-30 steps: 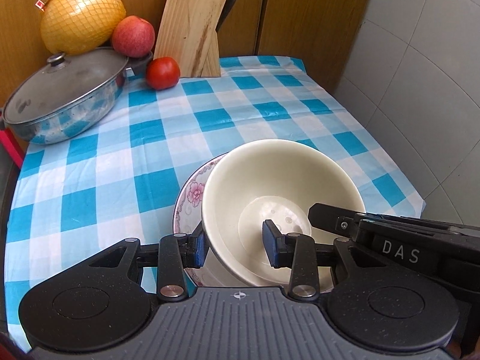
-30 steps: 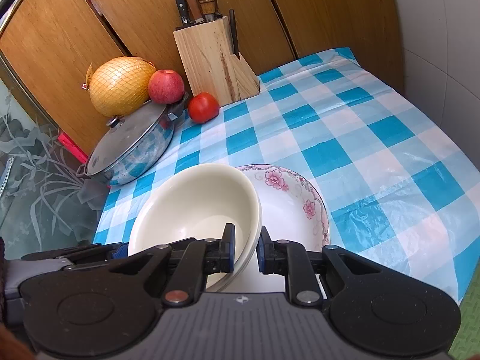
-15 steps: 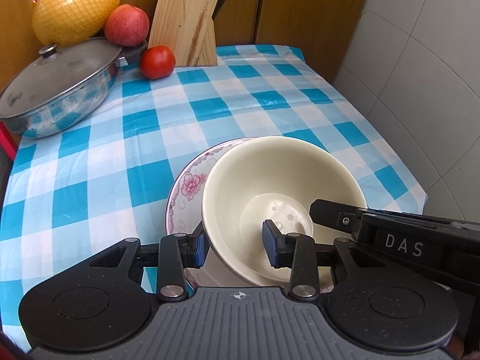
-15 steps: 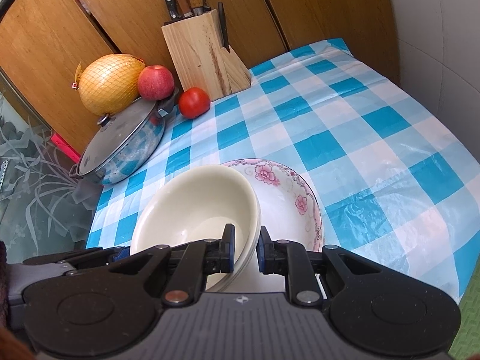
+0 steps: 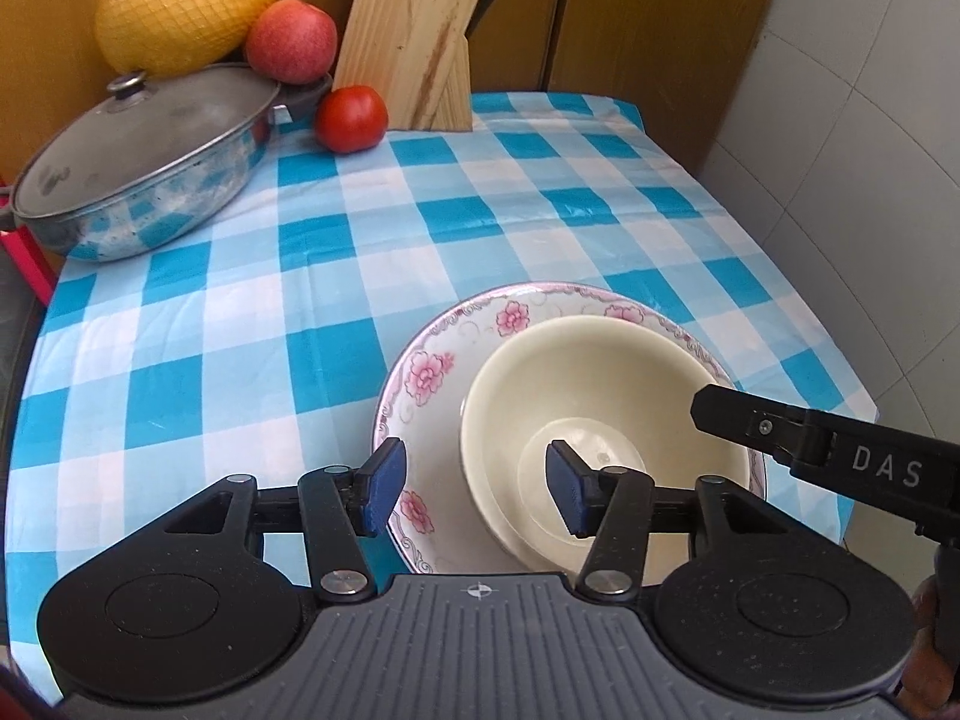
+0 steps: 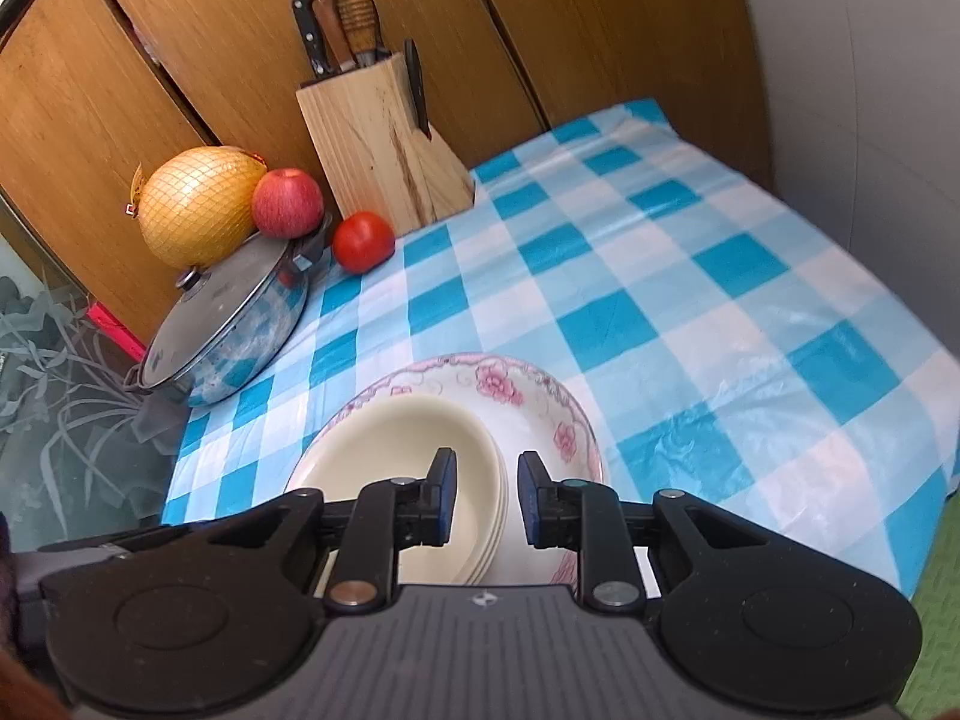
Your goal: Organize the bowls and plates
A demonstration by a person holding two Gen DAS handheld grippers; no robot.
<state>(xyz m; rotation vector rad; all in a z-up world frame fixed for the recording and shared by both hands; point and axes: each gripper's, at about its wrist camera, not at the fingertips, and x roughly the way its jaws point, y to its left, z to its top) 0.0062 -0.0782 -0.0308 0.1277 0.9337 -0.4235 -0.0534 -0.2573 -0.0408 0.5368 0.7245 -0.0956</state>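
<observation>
A cream bowl (image 5: 600,420) sits inside a white plate with pink flowers (image 5: 432,372) on the checked tablecloth. My left gripper (image 5: 474,495) is open, its fingers on either side of the bowl's near left rim without gripping it. My right gripper (image 6: 483,498) is open too, its fingers straddling the bowl's (image 6: 408,450) right rim, over the flowered plate (image 6: 540,408). The right gripper's body also shows at the right of the left wrist view (image 5: 840,450).
A lidded steel pan (image 5: 138,174) stands at the back left with a netted pomelo (image 5: 180,0) and an apple (image 5: 291,39) behind it. A tomato (image 5: 351,119) and a wooden knife block (image 5: 414,36) stand at the back. The table's right edge (image 5: 840,360) meets a tiled wall.
Both grippers have opened and let go of the cream bowl, which now rests in the flowered plate. Both have drawn back a little.
</observation>
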